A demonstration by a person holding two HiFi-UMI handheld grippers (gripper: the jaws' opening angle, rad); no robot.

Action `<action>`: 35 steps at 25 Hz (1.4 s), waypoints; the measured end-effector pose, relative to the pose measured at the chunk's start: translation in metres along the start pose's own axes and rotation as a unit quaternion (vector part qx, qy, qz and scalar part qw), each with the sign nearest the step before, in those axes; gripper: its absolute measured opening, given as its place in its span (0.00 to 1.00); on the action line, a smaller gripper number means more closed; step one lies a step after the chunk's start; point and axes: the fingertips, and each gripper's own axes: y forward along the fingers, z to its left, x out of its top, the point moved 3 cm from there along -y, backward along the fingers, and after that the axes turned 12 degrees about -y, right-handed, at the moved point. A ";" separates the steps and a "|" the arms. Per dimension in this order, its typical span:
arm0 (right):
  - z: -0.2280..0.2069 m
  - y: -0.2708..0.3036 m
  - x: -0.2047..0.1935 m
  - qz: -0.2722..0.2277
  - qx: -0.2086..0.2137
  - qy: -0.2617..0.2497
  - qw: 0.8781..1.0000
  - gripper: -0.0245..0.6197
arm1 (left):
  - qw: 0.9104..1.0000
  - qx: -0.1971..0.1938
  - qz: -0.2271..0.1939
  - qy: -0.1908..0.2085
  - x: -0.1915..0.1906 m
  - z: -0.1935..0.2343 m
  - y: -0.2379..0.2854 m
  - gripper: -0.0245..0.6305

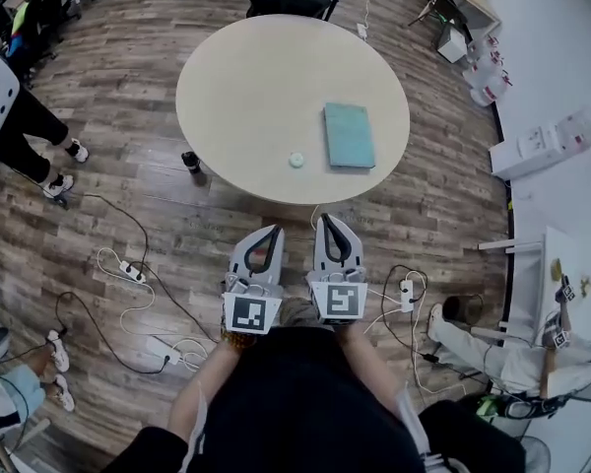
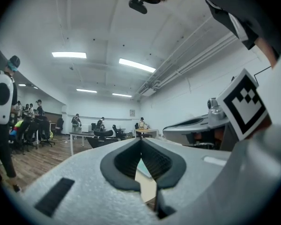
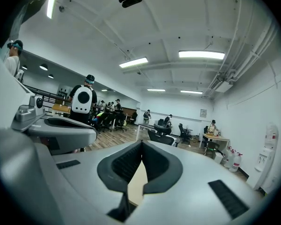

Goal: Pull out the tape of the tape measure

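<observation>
Evidently nothing is being pulled yet: the left tongs (image 1: 272, 233) and right tongs (image 1: 328, 223) are both hovering shut and empty short of the round tabletop (image 1: 236, 97), where what is probably the tape measure (image 1: 296, 160), a small pale disc, is lying untouched beside a teal book (image 1: 349, 135).

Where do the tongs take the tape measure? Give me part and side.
Probably the tape measure by its round rim, from the table's near edge: it lies flat there, left of the teal book. Its tab is too small to see.
</observation>
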 end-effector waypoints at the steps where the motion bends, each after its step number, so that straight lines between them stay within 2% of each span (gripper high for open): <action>1: 0.001 0.002 -0.002 0.005 -0.003 0.002 1.000 0.04 | 1.000 0.002 0.007 -0.012 -0.004 0.005 0.000 0.05; 6: -0.006 0.018 -0.010 0.037 -0.021 0.003 0.999 0.04 | 1.000 -0.011 0.016 -0.021 -0.009 0.028 0.011 0.05; 13: -0.010 0.061 -0.039 0.069 -0.021 0.014 0.997 0.04 | 0.998 0.007 0.050 -0.045 -0.028 0.062 0.024 0.05; 17: -0.023 0.100 -0.047 0.063 -0.018 0.027 0.998 0.04 | 0.998 0.015 0.054 -0.020 -0.020 0.090 0.052 0.05; 20: -0.035 0.123 -0.059 0.076 -0.005 0.034 0.997 0.04 | 0.998 0.022 0.056 -0.004 -0.011 0.108 0.074 0.05; 24: -0.051 0.153 -0.077 0.083 0.009 0.012 0.996 0.04 | 0.997 0.015 0.067 0.019 -0.005 0.119 0.104 0.05; 27: -0.053 0.170 -0.094 0.087 0.027 -0.008 0.996 0.04 | 0.997 0.001 0.076 0.027 -0.007 0.122 0.123 0.05; 35: -0.062 0.207 -0.153 0.131 0.079 -0.005 0.988 0.04 | 0.994 -0.016 0.100 0.036 -0.012 0.135 0.161 0.05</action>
